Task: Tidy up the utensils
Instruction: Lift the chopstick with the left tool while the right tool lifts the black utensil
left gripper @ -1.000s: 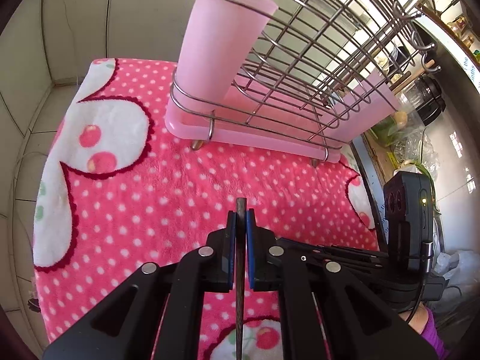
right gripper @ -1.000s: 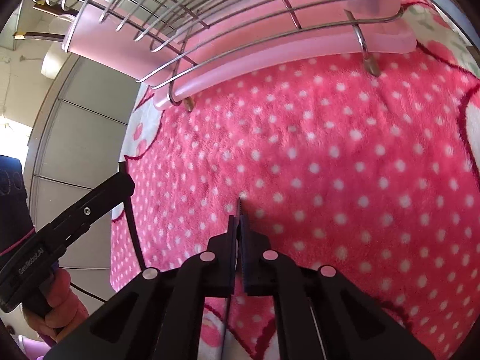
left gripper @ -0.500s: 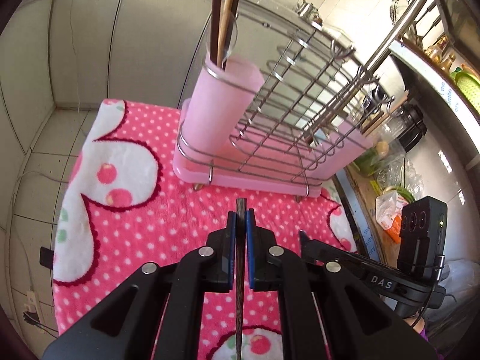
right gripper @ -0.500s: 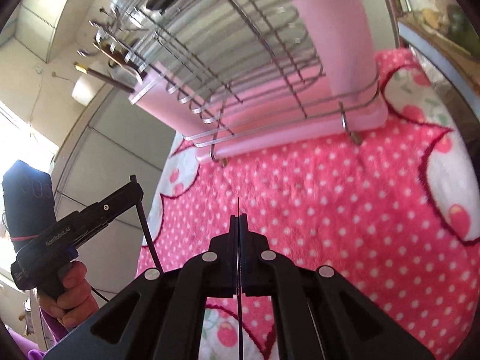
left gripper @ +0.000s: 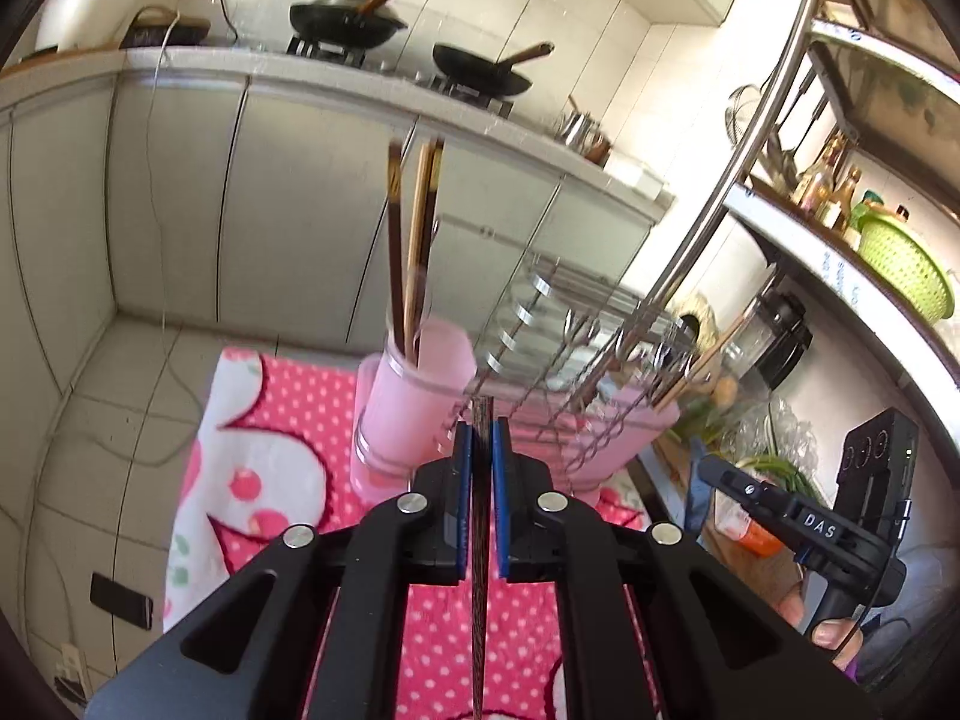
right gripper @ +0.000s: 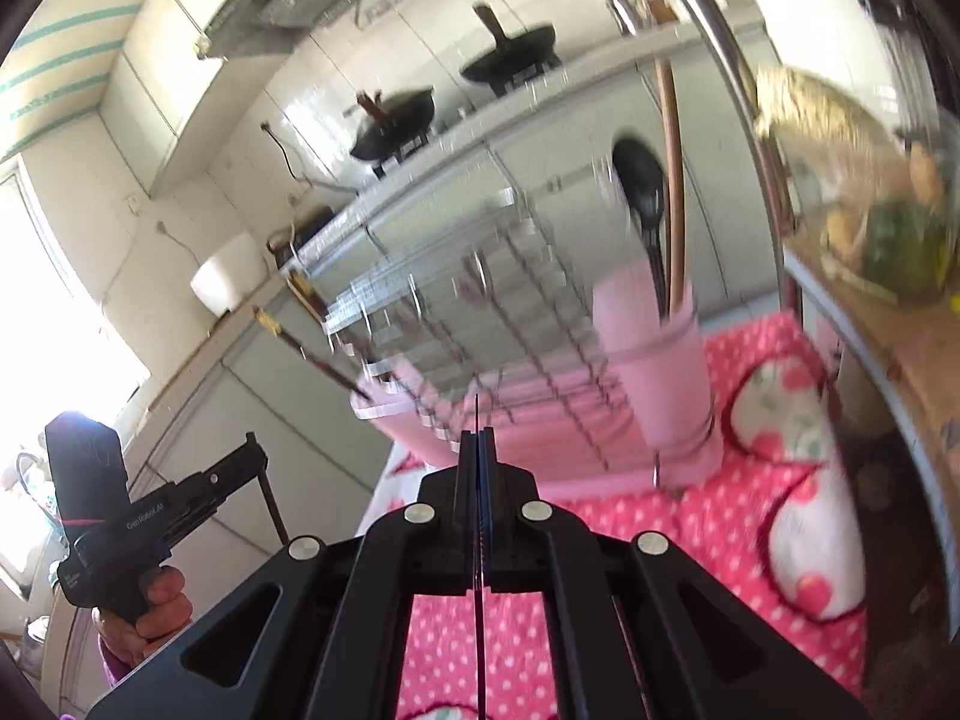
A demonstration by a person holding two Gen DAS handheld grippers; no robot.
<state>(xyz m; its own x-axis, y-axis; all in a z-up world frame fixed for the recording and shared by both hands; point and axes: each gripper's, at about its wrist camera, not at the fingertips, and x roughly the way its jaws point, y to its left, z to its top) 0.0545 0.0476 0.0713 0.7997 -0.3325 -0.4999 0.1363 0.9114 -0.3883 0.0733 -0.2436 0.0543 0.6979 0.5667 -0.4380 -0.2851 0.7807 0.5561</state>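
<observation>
On the pink dotted cloth [left gripper: 288, 420] covering the tabletop sits the wire rack [left gripper: 576, 354] with a pink cup at each end. My left wrist view shows the near cup [left gripper: 414, 396] with chopsticks [left gripper: 411, 252] standing upright in it, plus the right hand-held gripper [left gripper: 708, 468] off to the side. My right wrist view is blurred and shows the other cup [right gripper: 654, 354] holding a black spoon [right gripper: 642, 192] and a brown handle, plus the left hand-held gripper [right gripper: 255, 450] seen from the side with a dark stick hanging from it.

Left hand-held gripper [left gripper: 480, 438]: nearly closed, blue pads clamped on a dark chopstick [left gripper: 479, 570]. Its long axis runs along the fingers, tip poking just past them toward the rack.

Right hand-held gripper [right gripper: 478, 450]: pressed fully together on a very thin dark utensil [right gripper: 478, 630], seen edge-on; can't tell what kind. It also lies along the fingers, tip toward the rack.
</observation>
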